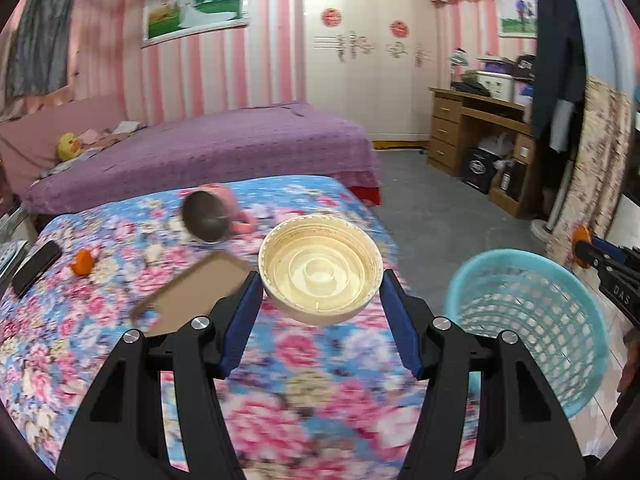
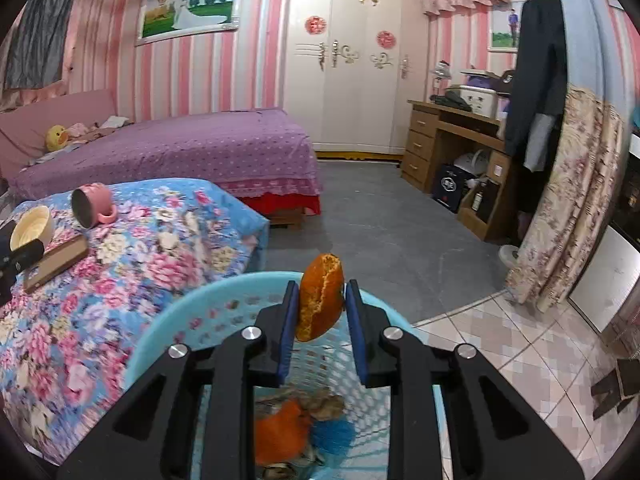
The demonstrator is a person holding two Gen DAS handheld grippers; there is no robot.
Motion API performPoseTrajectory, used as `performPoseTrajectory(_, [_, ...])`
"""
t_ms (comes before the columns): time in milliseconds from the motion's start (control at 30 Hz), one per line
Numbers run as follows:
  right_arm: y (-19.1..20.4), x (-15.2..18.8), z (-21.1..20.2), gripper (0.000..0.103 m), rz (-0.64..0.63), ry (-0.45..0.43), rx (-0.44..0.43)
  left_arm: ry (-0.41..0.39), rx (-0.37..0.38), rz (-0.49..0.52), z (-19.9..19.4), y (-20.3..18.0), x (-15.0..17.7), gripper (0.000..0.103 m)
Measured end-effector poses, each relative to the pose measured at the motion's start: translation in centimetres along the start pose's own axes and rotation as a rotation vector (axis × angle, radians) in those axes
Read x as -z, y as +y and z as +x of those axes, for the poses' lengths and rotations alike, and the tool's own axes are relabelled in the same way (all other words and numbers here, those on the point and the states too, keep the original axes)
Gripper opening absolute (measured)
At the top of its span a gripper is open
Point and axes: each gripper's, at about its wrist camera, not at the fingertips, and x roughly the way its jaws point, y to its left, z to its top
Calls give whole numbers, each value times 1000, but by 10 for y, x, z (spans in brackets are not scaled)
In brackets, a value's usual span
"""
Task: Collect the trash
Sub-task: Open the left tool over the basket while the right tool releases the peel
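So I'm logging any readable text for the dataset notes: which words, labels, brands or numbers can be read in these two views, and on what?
"DAS": white letters on the black body of the right gripper, at the left wrist view's right edge; the rest is cut off.
Round red paper signs on the white wardrobe doors: too blurred to read.
Logo on the dark box under the wooden desk: too small to read.
Nothing else legible.
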Motion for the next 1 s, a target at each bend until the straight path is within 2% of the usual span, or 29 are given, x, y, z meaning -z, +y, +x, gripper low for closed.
performPoseTrajectory(300, [-46,16,-3,24,43,15,44,40,129,46,16,-75,15,59])
performPoseTrajectory(467, [-59,15,-3,24,87,7,41,70,183,49,29,-101,14,59])
performPoseTrajectory(667, [-66,16,0,24,109,12,38,58,234,69,31,-121,2,60])
performPoseTrajectory(833, [-62,16,1,24,103,13,32,31,198,56,28,-111,-6,84])
performPoseTrajectory(1000, [-55,16,2,24,100,13,23,3,114,54,26,-86,-9,94])
